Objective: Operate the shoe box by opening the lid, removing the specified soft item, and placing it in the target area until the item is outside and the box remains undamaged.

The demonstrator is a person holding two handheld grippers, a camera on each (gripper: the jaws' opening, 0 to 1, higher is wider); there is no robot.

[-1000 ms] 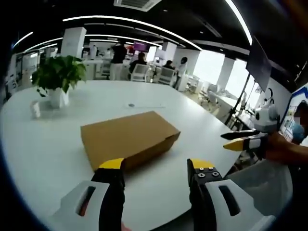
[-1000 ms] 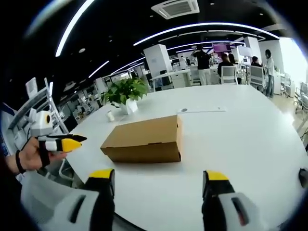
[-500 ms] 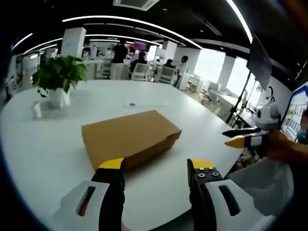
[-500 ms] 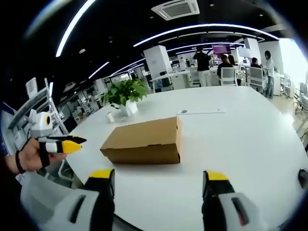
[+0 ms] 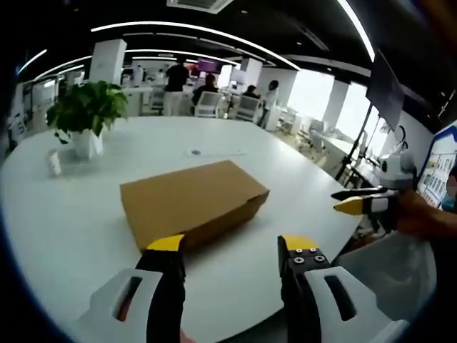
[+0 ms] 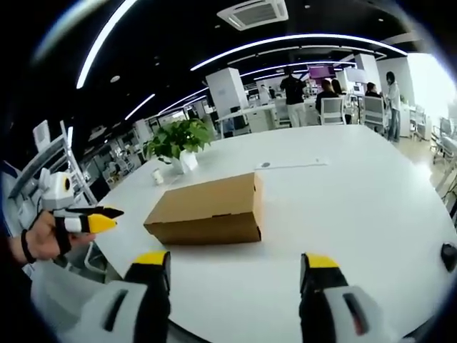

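The left tongs point(image 5: 230, 246) sit at the bottom centre of the left gripper view, jaws apart and holding nothing. Just above them, in mid-frame, the closed brown shoe box point(image 5: 193, 201) lies on the white bench point(image 5: 57, 214), lid shut. The right tongs point(image 6: 236, 259) sit at the bottom of the right gripper view, jaws apart and empty, with the box at centre. A potted plant point(image 5: 84, 114) stands on the bench at upper left
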